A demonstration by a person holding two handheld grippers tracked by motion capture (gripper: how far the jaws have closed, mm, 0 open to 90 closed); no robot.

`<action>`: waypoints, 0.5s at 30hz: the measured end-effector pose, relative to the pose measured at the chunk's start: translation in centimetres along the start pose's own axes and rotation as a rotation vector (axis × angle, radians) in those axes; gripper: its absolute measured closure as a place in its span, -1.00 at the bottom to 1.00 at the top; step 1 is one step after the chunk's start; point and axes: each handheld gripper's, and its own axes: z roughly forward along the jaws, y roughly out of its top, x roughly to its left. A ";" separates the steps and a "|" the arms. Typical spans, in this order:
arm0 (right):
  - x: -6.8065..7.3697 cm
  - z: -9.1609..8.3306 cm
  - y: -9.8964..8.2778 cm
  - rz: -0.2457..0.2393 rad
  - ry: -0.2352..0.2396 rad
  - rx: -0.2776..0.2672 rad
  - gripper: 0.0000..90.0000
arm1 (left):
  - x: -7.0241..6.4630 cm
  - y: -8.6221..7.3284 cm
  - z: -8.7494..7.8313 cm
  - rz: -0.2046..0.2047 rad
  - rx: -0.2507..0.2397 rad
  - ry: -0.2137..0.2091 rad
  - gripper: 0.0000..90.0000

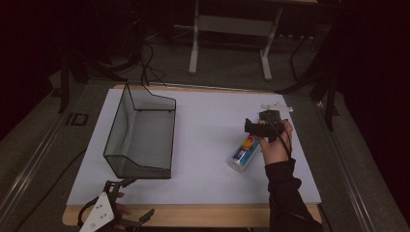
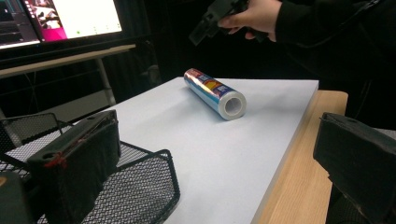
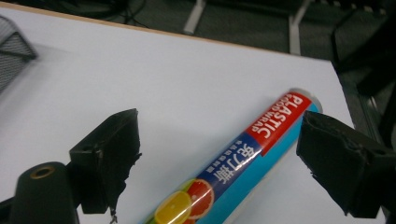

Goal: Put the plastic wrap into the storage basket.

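I needed to straddle the roll of plastic wrap (image 3: 243,172), lying near the right edge of the surface (image 1: 203,145), squarely across its middle before squeezing. My right gripper (image 3: 219,154) hung above it, jaws wide and touching nothing; the left gripper (image 2: 210,172) waited at the near edge beside the wire basket (image 1: 140,135), jaws open and empty.

One roll of plastic food wrap (image 1: 243,152) lies on the table, and it is the sole roll there. One black wire-mesh basket (image 1: 140,133) stands on the same white board (image 1: 208,183), of which there is also one. Two hand-held grippers are at the table: the left gripper (image 1: 133,200) and the right gripper (image 1: 255,126). One monitor (image 2: 70,18) glows behind.
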 end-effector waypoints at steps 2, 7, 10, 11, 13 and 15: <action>-0.3 0.7 0.1 0.035 -0.013 0.020 -0.70 | 0.0 0.0 0.0 0.003 0.002 0.001 -0.97; -0.9 2.5 0.2 0.101 -0.054 0.071 -0.70 | 0.1 0.0 0.1 0.004 0.004 -0.003 -0.97; -1.3 3.5 0.1 0.151 -0.065 0.096 -0.70 | 0.0 0.0 0.1 0.008 0.003 -0.004 -0.97; -1.3 3.5 0.1 0.151 -0.065 0.096 -0.70 | 0.0 0.0 0.1 0.008 0.003 -0.004 -0.97; -1.4 4.3 0.1 0.179 -0.098 0.117 -0.70 | 0.0 0.0 0.2 0.012 0.005 -0.007 -0.97; -1.5 4.6 0.0 0.193 -0.102 0.123 -0.70 | 0.0 0.0 0.2 0.012 0.006 -0.007 -0.97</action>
